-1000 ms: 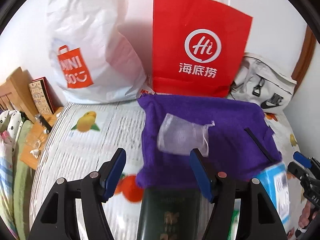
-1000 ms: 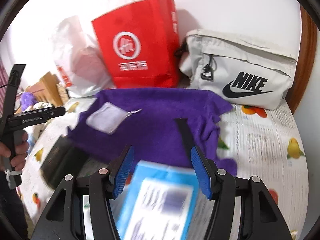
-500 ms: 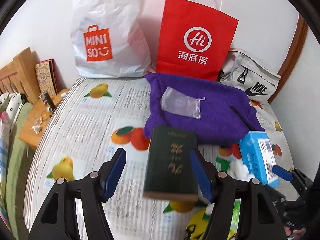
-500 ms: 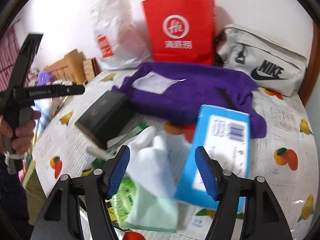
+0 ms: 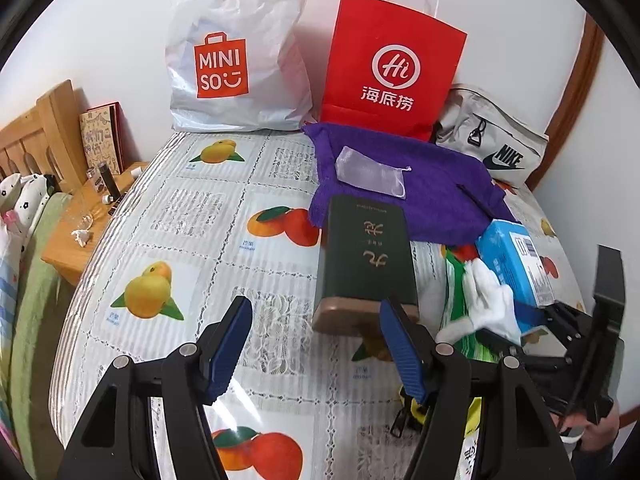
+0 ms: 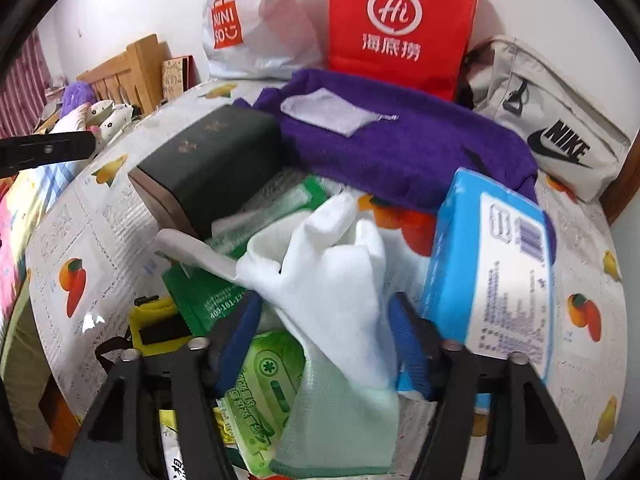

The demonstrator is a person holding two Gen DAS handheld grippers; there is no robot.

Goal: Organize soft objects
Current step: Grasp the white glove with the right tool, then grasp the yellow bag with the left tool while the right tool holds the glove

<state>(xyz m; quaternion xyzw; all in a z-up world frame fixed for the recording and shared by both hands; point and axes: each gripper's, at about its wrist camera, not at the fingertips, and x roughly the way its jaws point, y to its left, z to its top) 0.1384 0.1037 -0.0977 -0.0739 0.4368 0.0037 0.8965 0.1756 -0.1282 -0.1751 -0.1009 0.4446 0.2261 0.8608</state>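
Note:
A white glove [image 6: 332,256] lies on green packets [image 6: 264,384] at the table's near right; it also shows in the left wrist view [image 5: 490,300]. My right gripper [image 6: 324,344] is open, its blue fingers on either side of the glove's cuff. A purple towel [image 5: 420,184] lies at the back with a small sheer pouch [image 5: 370,174] on it; the towel also shows in the right wrist view [image 6: 400,148]. My left gripper [image 5: 316,344] is open and empty above the tablecloth, left of a dark green box [image 5: 366,256].
A white Miniso bag [image 5: 236,52], a red paper bag [image 5: 394,68] and a grey Nike pouch [image 5: 492,140] stand along the wall. A blue tissue pack [image 6: 492,264] lies at the right. A wooden side table [image 5: 76,216] is to the left.
Both grippers have pulled back toward the table's near edge. The right gripper has come down so that its fingers now lie on either side of the white glove.

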